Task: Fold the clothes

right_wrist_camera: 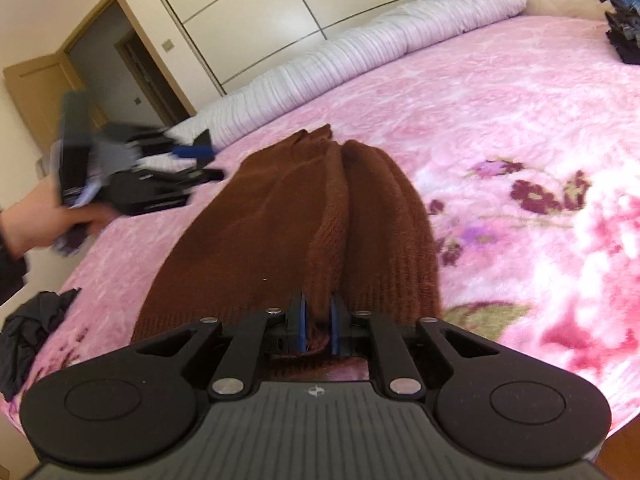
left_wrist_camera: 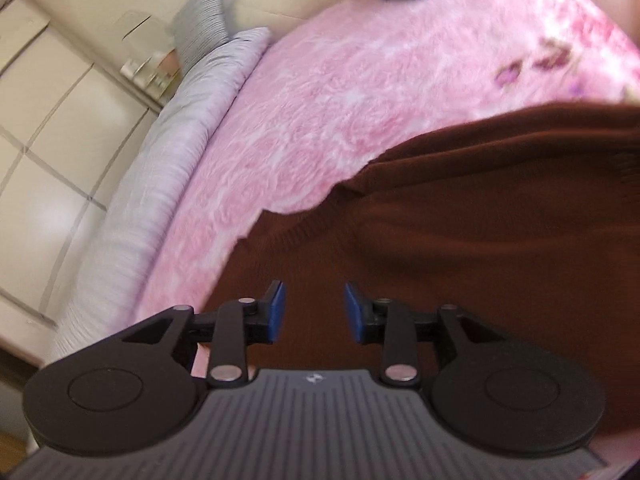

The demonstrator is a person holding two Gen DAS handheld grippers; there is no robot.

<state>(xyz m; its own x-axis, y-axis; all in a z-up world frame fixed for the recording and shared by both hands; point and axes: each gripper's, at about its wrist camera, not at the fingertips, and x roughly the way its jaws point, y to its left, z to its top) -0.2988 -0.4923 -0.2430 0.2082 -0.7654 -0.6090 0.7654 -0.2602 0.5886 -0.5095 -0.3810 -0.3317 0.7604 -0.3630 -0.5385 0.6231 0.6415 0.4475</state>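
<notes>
A: Where do we stand? The brown sweater [right_wrist_camera: 304, 216] lies on the pink blanket [right_wrist_camera: 500, 100], bunched lengthwise.

B: Partly folded, we judge. Our left gripper [left_wrist_camera: 315, 307] is spread, nothing between its pads; our right gripper [right_wrist_camera: 318, 326] has a knit ridge between parted pads (loosely, it seems). Dark clothes [right_wrist_camera: 28, 336] wait.

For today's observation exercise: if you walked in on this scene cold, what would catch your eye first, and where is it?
First, the brown knitted sweater, lying bunched in long folds on the pink floral blanket that covers the bed. Next, the right gripper at the sweater's near end, a ridge of knit between its blue pads. The left gripper stands open over the sweater, nothing between its pads, and dark clothes are piled at the blanket's far corner.
</notes>
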